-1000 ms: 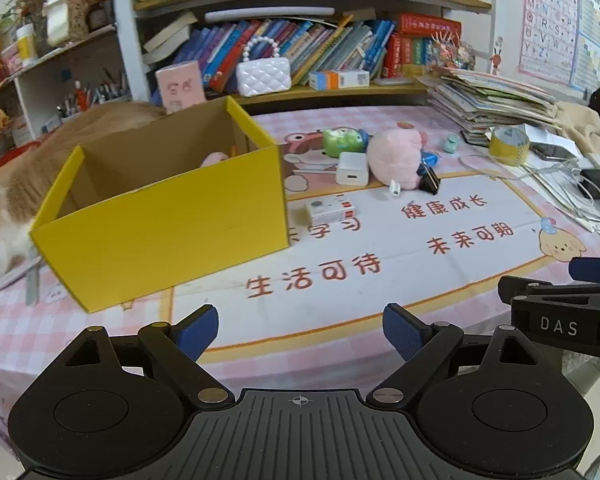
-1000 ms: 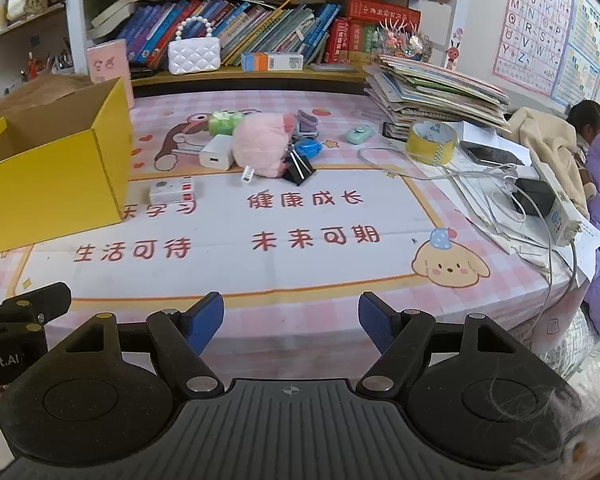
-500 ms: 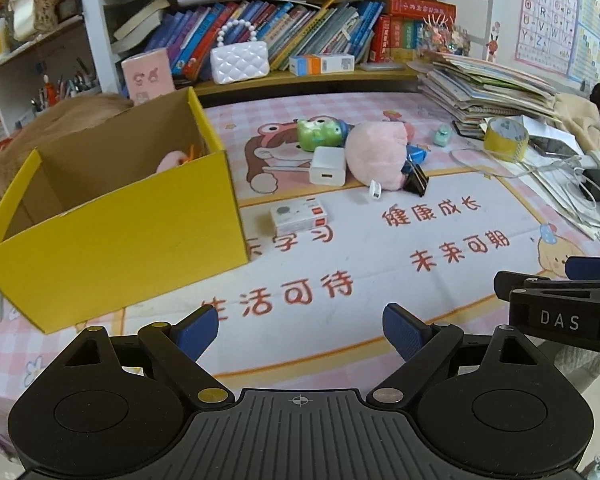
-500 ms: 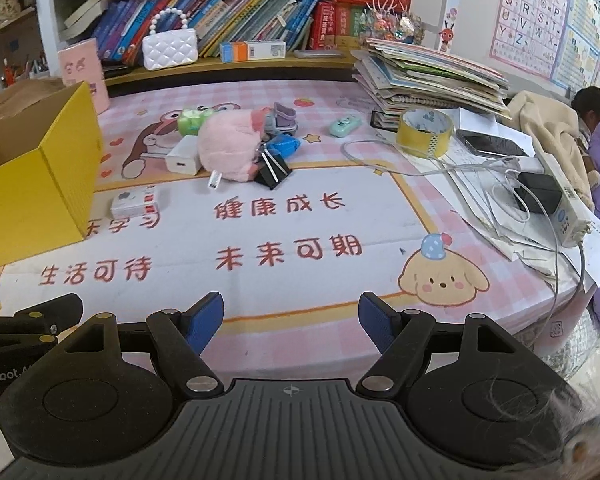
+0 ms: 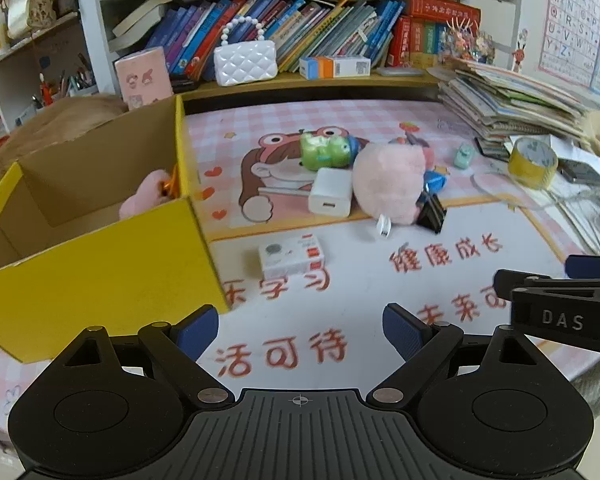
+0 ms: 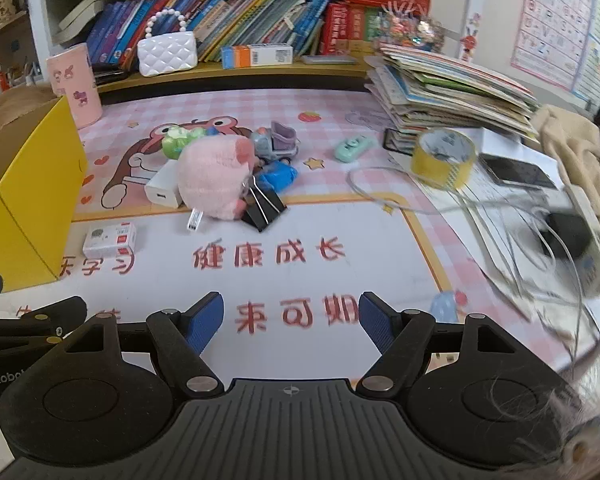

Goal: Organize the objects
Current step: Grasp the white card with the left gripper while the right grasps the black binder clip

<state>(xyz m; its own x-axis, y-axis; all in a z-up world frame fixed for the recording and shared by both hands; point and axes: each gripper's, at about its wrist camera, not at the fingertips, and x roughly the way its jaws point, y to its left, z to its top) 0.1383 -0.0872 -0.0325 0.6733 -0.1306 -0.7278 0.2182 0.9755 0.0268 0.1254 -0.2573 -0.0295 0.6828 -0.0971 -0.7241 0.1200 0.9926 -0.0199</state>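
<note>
Both the left gripper (image 5: 300,326) and right gripper (image 6: 290,320) hang wide apart and empty, approaching the toys beside the yellow box (image 5: 100,280); next, grasping the nearest small white box (image 5: 291,256) seems likely.

I'm seeing a pink-and-white checked table mat (image 5: 380,120) with red characters, a yellow cardboard box (image 5: 100,276) brown inside, a pale pink plush toy (image 6: 212,178), a green frog toy (image 5: 326,150), a yellow tape roll (image 6: 444,158) and blue pads (image 6: 206,320) on my black grippers.

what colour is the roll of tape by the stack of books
Yellow, with a whitish inner core: the roll of tape shows best in the right wrist view.
</note>
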